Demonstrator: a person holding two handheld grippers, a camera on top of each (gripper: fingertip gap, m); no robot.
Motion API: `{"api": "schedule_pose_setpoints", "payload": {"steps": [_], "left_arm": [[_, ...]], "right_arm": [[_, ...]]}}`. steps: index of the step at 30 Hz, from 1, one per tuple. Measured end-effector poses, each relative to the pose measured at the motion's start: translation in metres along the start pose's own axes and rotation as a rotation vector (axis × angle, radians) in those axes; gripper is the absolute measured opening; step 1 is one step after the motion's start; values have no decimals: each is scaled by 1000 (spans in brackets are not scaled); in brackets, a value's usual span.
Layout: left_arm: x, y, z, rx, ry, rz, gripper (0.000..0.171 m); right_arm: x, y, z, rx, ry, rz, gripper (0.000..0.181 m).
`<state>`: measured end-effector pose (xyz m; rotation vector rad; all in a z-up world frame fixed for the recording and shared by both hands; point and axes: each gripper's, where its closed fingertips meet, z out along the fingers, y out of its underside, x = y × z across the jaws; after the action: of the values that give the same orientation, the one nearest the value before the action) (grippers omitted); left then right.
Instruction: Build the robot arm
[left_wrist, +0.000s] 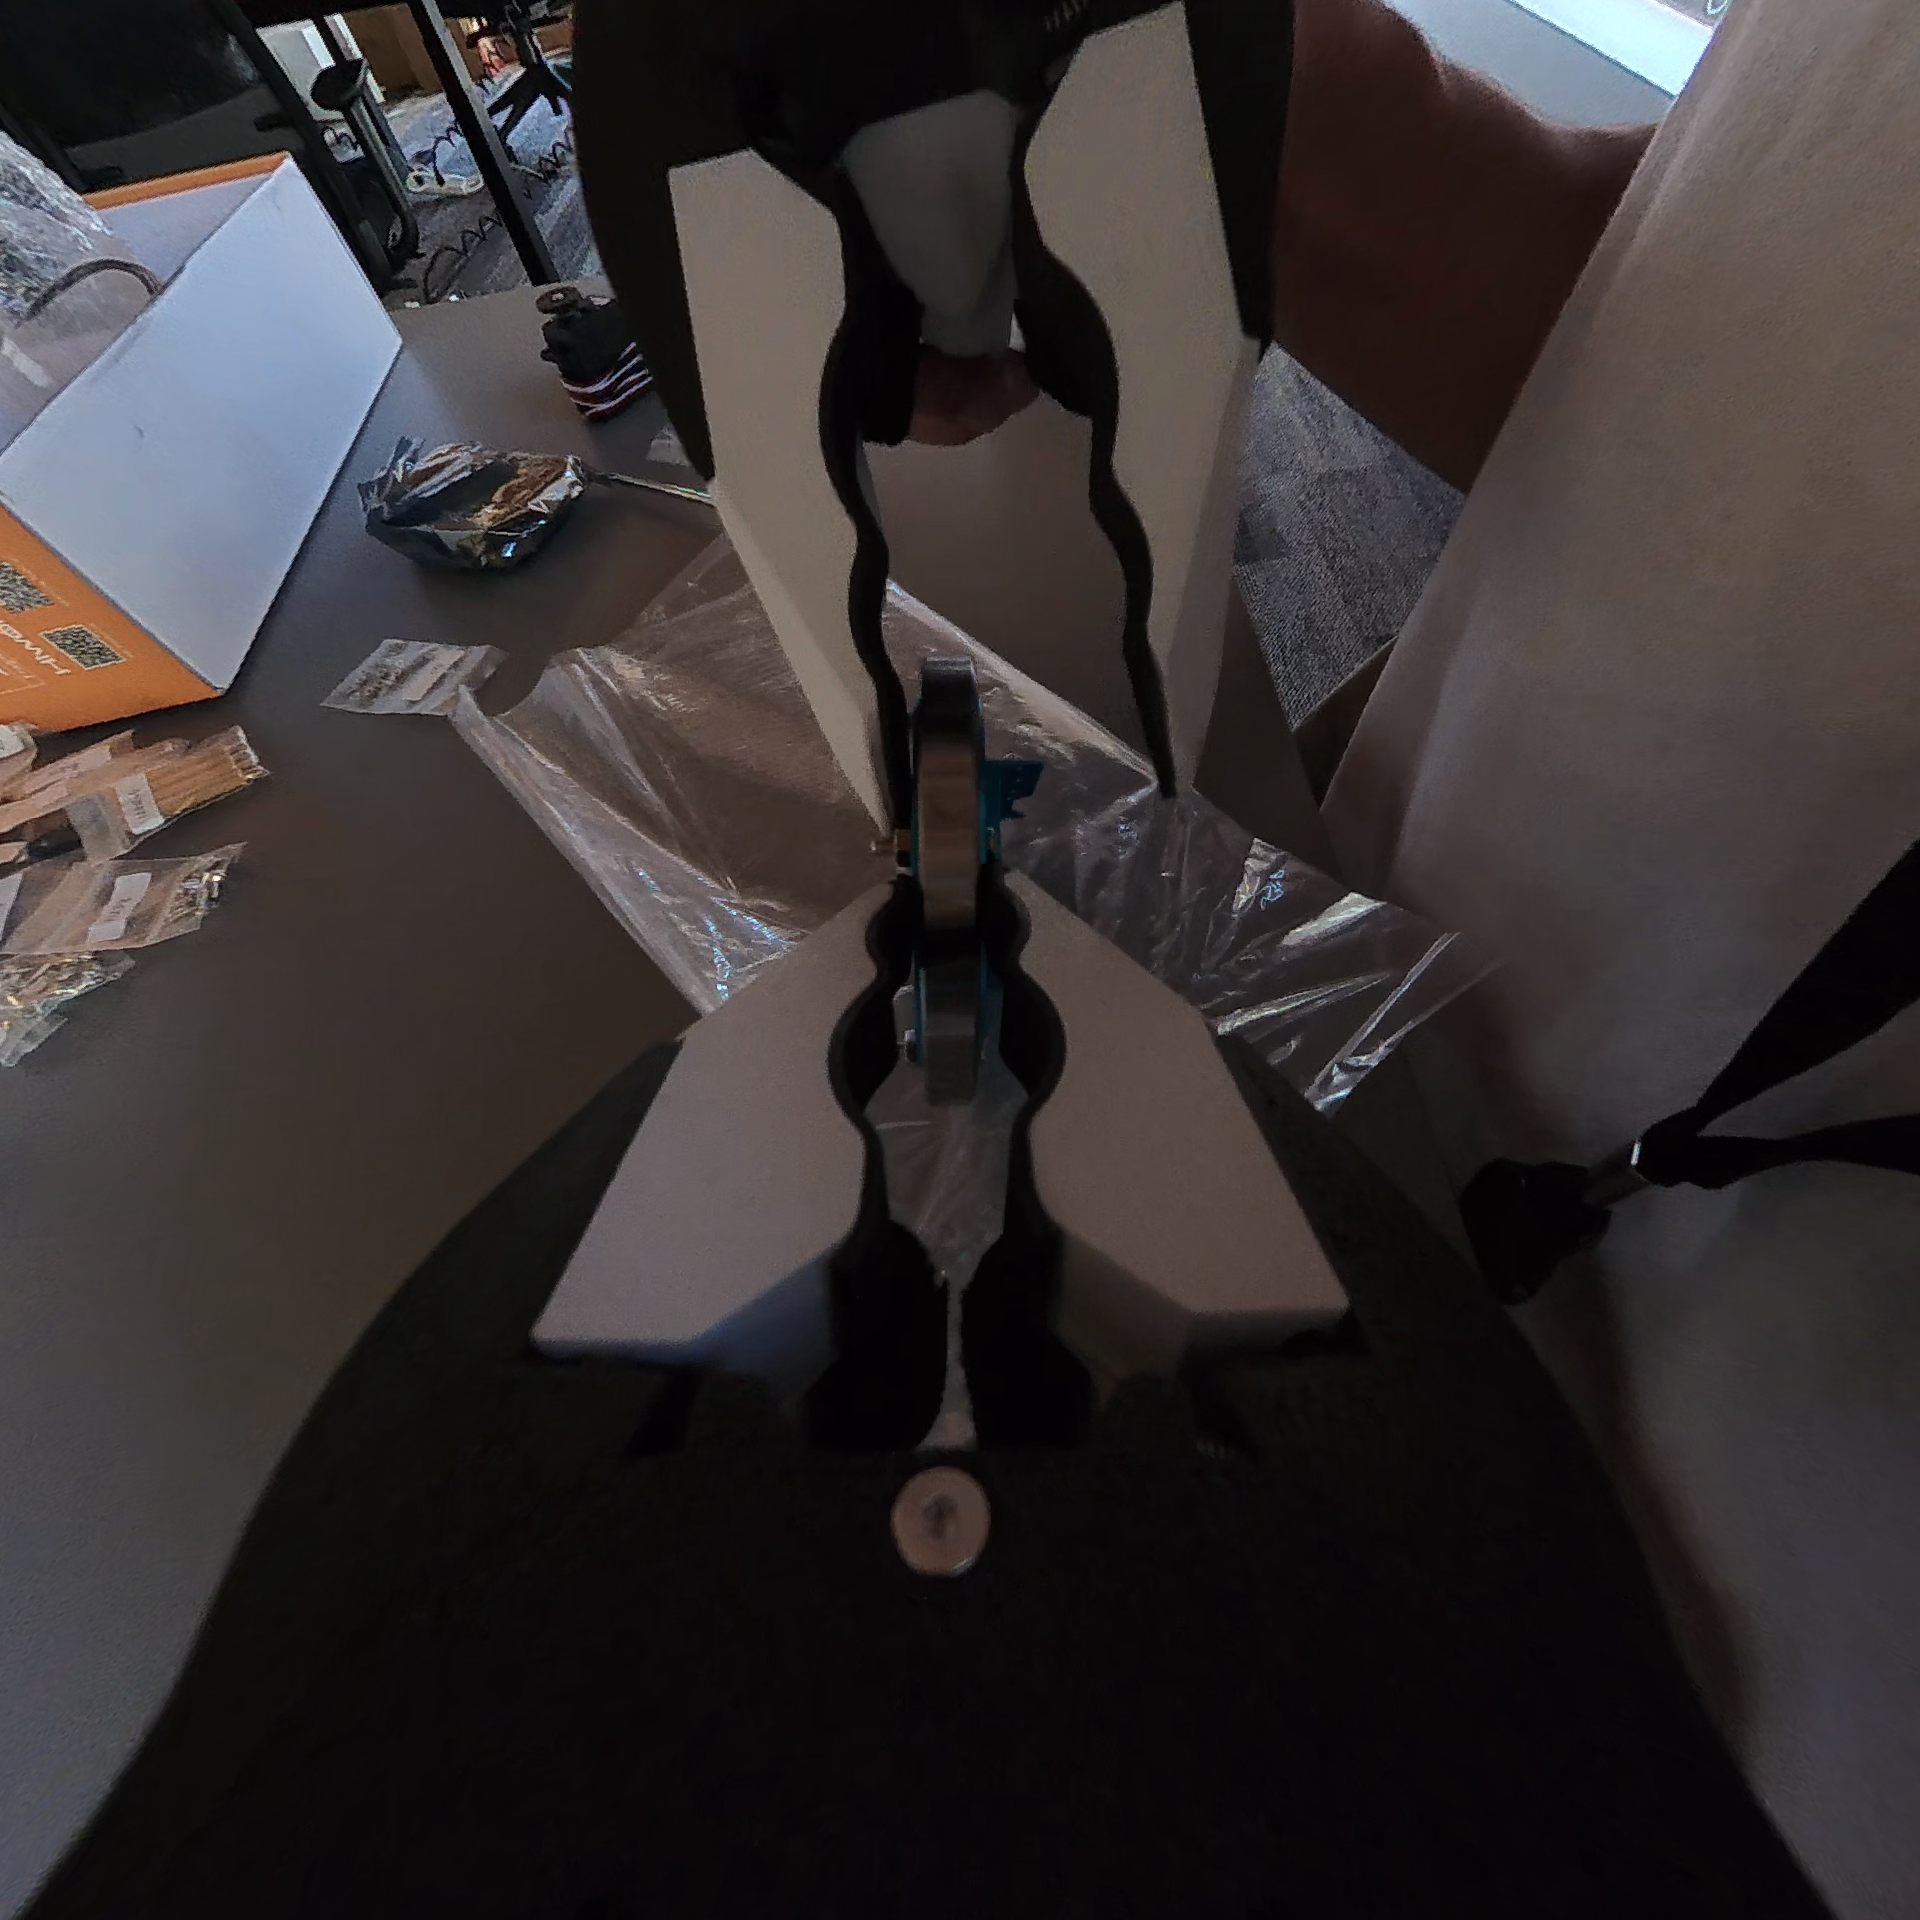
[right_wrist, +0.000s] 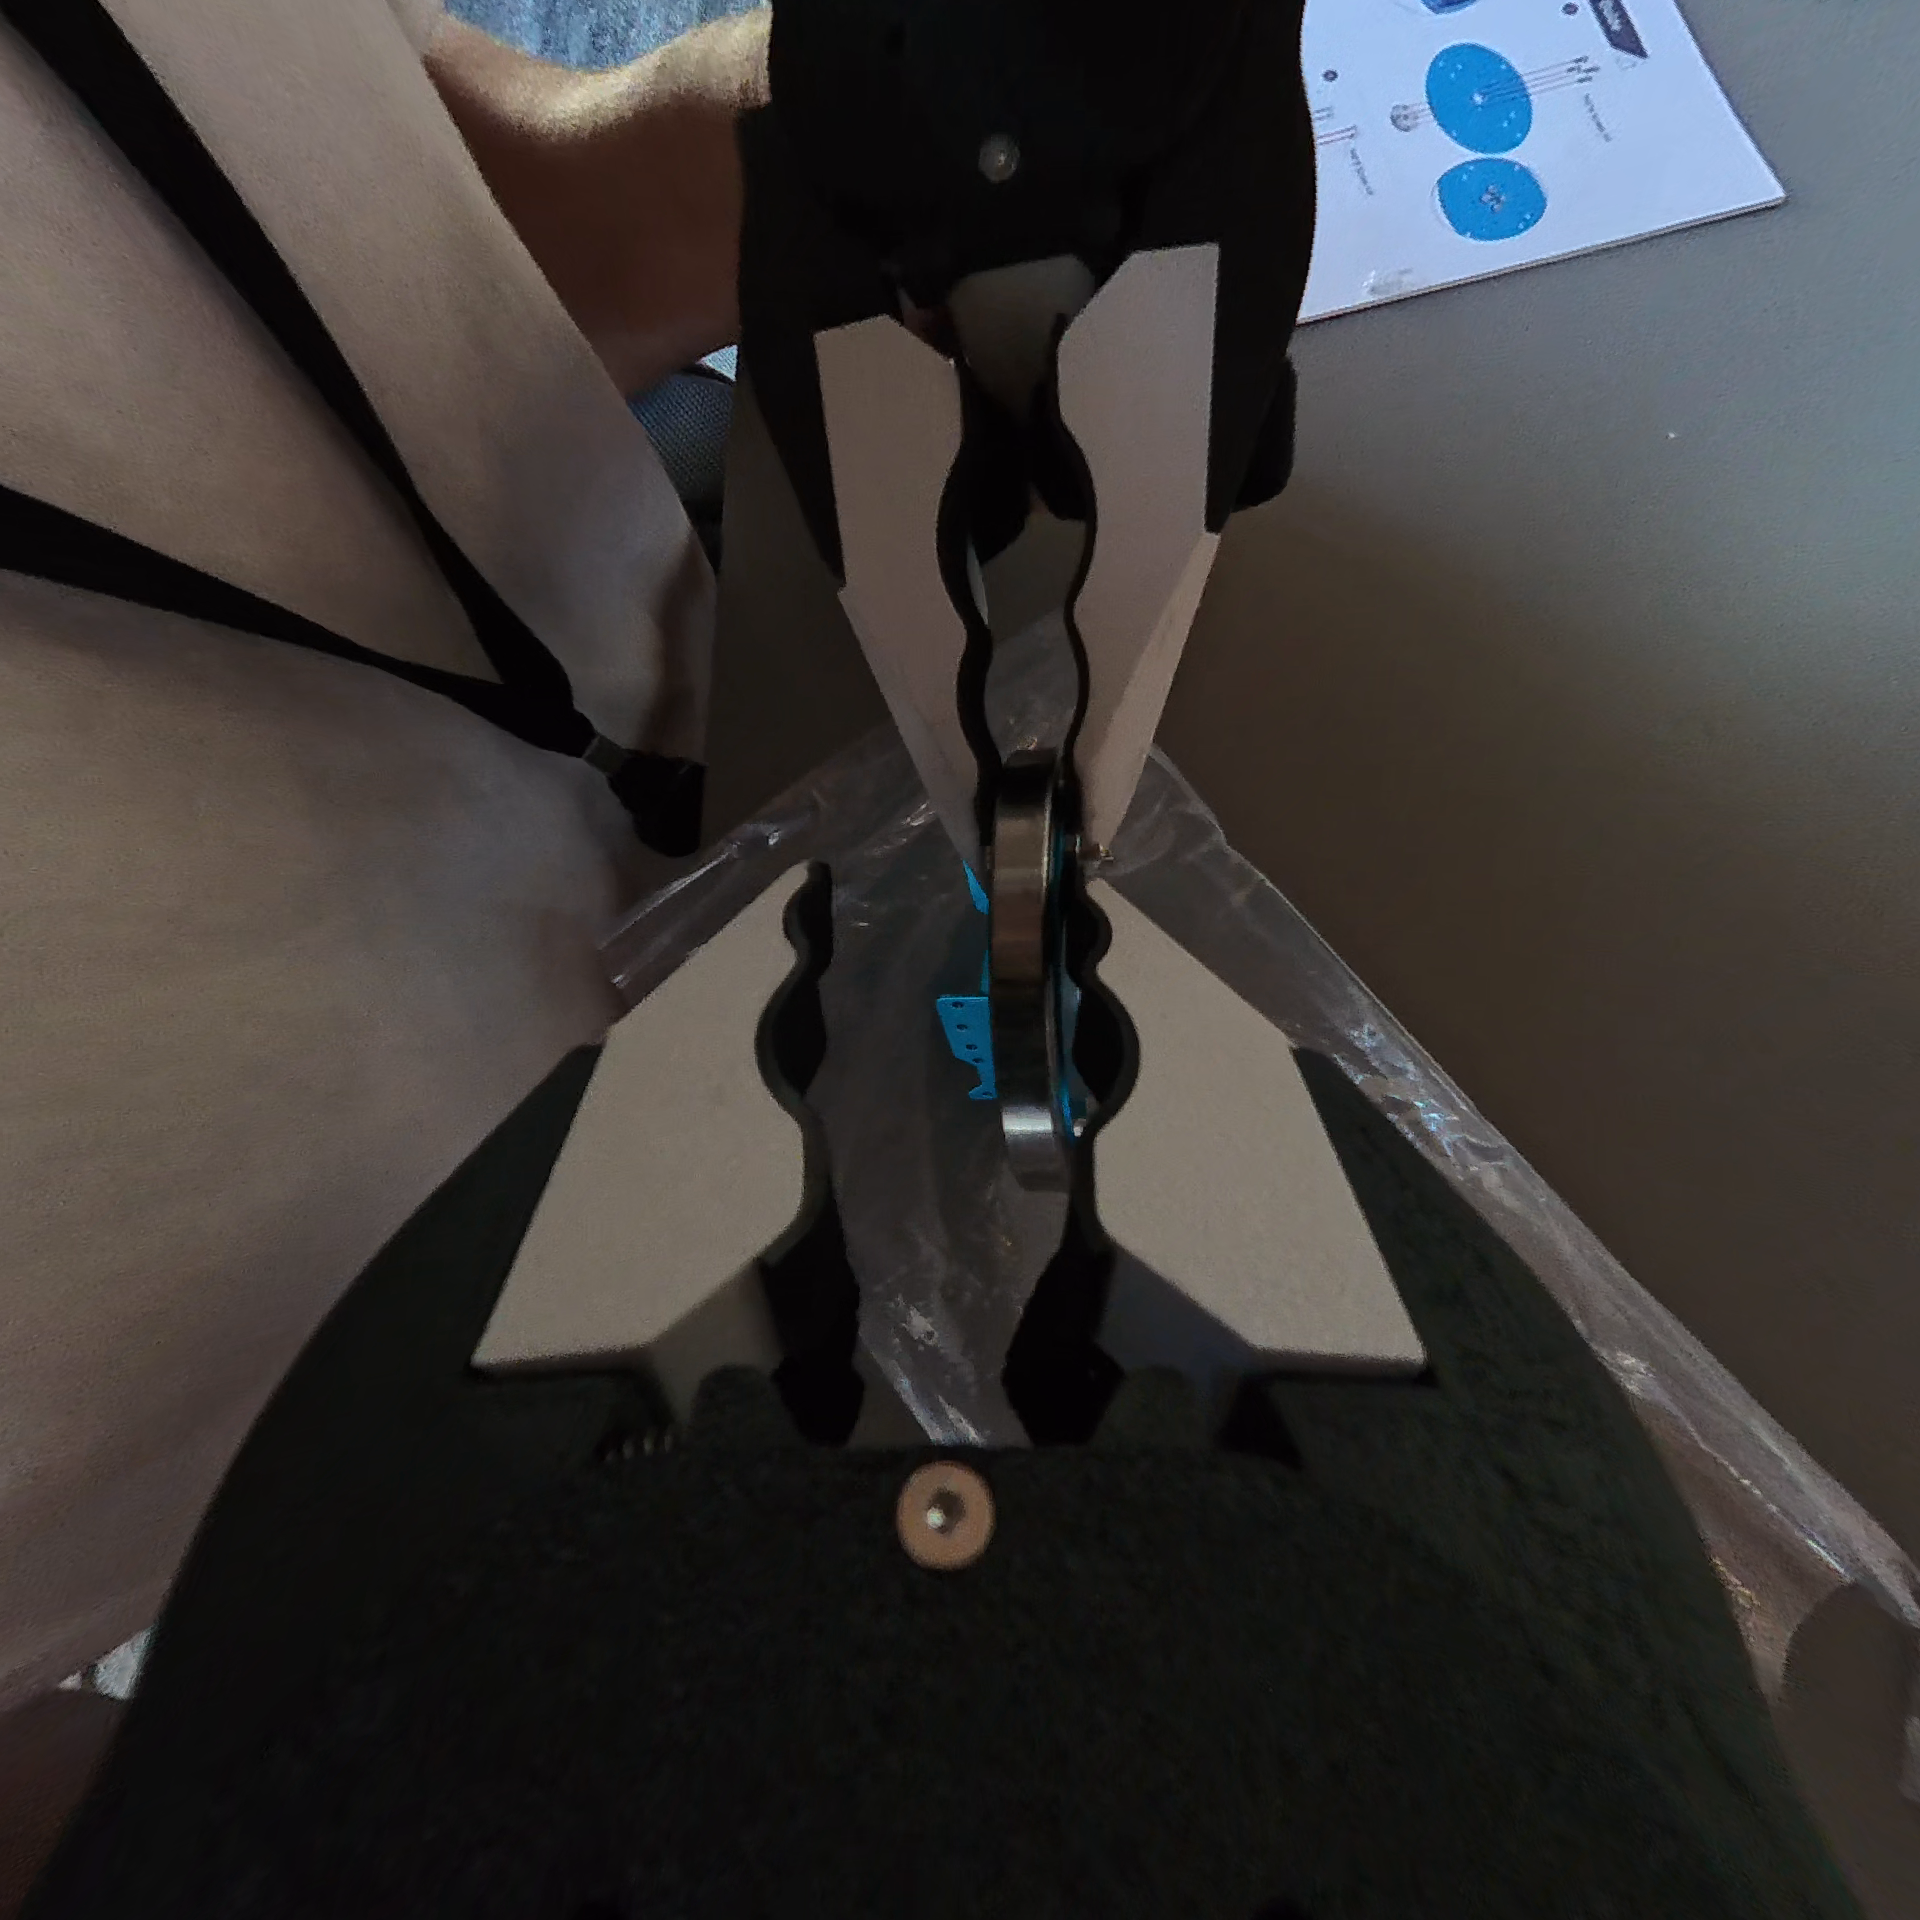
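At the far left of the left wrist view, a white and orange cardboard box (left_wrist: 187, 447) stands on the dark grey table (left_wrist: 343, 1039), with small clear packets of hardware (left_wrist: 114, 831) spread below it and a crumpled foil bag (left_wrist: 473, 509) lying further right, toward the upper middle of the frame. At centre, the left gripper (left_wrist: 943, 914) has its jaws drawn narrow around a metal disc with blue fittings (left_wrist: 948, 831), seen edge-on and held above a sheet of clear plastic wrap (left_wrist: 727, 748). The right gripper (left_wrist: 1023, 805) reaches down from the top of the frame, its jaws standing wider apart, one tip touching the disc and the other tip well clear of it. A person's beige garment (left_wrist: 1662, 727) and a black strap (left_wrist: 1787, 1081) fill the right side. In the right wrist view the beige garment sits at left, the two grippers meet tip to tip at centre around the same disc, and a printed sheet with blue circles (right_wrist: 1496, 145) lies on the table at the upper right
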<state>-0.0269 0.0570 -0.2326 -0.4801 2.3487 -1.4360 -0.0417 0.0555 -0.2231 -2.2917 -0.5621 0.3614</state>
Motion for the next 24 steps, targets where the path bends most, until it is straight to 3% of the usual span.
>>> {"api": "schedule_pose_setpoints", "payload": {"steps": [4, 8, 11, 14, 19, 22, 24], "left_arm": [[0, 0, 0, -1, -3, 5, 13], [0, 0, 1, -2, -8, 3, 13], [0, 0, 0, -3, -8, 1, 13], [0, 0, 0, -5, -6, 1, 13], [1, 1, -1, 7, -1, -4, 13], [0, 2, -1, 5, -7, -4, 13], [1, 3, -3, 7, -6, 3, 13]], "right_arm": [[-3, -2, -3, 53, -17, 16, 48], [0, -11, -14, 135, -6, 18, 36], [17, 8, -10, 22, 93, 18, 38], [3, 1, 1, 45, 1, 18, 39], [-4, -2, -1, 60, -24, 15, 49], [-6, -11, -19, 187, -50, 40, 44], [12, 2, -37, 196, 60, 63, 38]]}}
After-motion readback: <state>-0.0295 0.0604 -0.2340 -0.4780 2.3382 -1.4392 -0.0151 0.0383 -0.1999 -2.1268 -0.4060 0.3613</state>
